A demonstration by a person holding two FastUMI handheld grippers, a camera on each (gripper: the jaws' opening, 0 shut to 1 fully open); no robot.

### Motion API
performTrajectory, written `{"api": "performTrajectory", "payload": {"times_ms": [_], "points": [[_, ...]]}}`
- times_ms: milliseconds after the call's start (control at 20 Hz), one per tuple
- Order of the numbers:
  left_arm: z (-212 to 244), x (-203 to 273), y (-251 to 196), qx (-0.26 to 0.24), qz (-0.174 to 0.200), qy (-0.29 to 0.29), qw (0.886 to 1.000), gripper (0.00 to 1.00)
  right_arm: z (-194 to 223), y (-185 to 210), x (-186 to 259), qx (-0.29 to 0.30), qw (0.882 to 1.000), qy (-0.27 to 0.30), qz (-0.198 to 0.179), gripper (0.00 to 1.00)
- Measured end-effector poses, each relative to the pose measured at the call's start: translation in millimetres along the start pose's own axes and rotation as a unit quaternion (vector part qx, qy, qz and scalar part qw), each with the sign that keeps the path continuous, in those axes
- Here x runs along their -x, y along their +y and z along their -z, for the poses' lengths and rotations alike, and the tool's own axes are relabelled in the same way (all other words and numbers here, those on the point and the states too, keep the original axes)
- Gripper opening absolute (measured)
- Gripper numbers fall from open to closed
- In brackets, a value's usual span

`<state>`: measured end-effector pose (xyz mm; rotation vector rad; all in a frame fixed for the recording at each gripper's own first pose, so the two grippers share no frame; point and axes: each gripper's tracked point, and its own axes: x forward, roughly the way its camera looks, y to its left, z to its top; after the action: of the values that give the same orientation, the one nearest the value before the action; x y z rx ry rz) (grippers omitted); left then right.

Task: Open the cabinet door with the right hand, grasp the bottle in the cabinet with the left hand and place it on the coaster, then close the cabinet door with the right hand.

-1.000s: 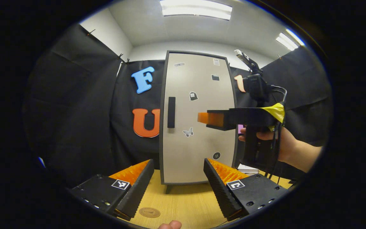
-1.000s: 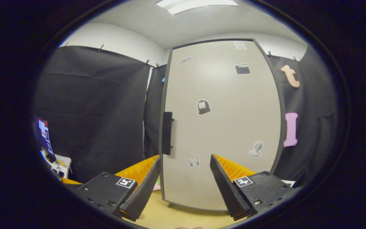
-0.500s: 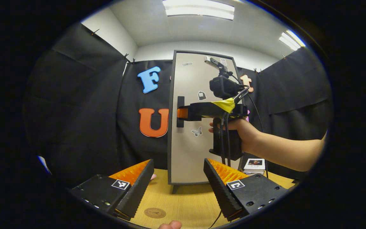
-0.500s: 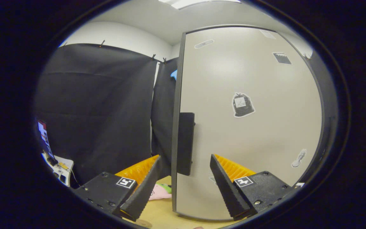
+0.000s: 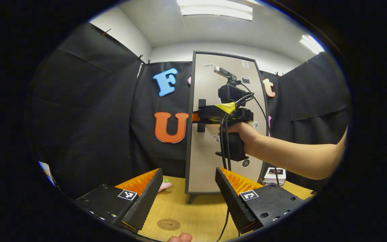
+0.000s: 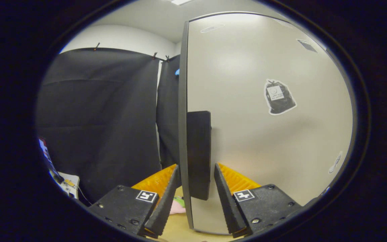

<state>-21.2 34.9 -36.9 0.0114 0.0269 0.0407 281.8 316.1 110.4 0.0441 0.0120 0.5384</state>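
Closing around the cabinet's dark handle (image 6: 198, 154), the right gripper (image 6: 196, 196) is straddling it, fingers apart, not yet pinching; a slack bite risks slipping when pulling. The left gripper (image 5: 188, 198) is waiting open, its view showing the coaster (image 5: 168, 224) on the near table (image 5: 193, 208); the bottle is hidden behind the door (image 5: 225, 101).

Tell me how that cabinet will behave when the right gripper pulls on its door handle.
The cabinet looks tall, narrow and raised on small feet, so a hard pull might tip or slide it. Its handle looks rigid, probably giving the right gripper firm purchase.
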Motion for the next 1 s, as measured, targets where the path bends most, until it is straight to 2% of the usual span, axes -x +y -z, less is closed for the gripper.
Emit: {"api": "performTrajectory", "payload": {"times_ms": [50,100,200,250,300,350,400,550,900,1000], "points": [[0,-1,2,0.001,-0.002,0.0,1.0,0.95,0,-1,-2,0.0,1.0,0.001,0.005,0.66],[0,0,3,0.002,-0.003,0.0,1.0,0.95,0,-1,-1,-0.001,1.0,-0.001,0.01,0.56],[-2,-1,7,0.002,-0.007,-0.002,1.0,0.95,1,-4,-2,0.0,1.0,-0.005,0.023,0.46],[-2,0,9,0.003,-0.008,-0.003,1.0,0.95,1,-6,-1,0.005,1.0,-0.008,0.029,0.46],[-2,-1,10,0.003,-0.009,-0.004,1.0,0.95,1,-7,-4,0.012,0.999,-0.012,0.029,0.33],[-2,-1,11,0.002,-0.009,-0.004,1.0,0.95,2,-8,-3,0.018,0.999,-0.016,0.029,0.33],[-2,-2,12,0.001,-0.01,-0.003,1.0,0.95,2,-8,-3,0.018,0.999,-0.016,0.03,0.28],[1,-2,13,0.004,-0.012,0.0,1.0,0.95,3,-7,-1,0.007,1.0,-0.009,0.028,0.23],[-1,5,15,0.008,-0.013,0.0,1.0,0.95,3,1,21,0.004,1.0,-0.015,0.002,0.23],[-1,8,14,0.007,-0.013,-0.001,1.0,0.95,4,2,27,0.021,1.0,-0.022,0.002,0.23]]}}
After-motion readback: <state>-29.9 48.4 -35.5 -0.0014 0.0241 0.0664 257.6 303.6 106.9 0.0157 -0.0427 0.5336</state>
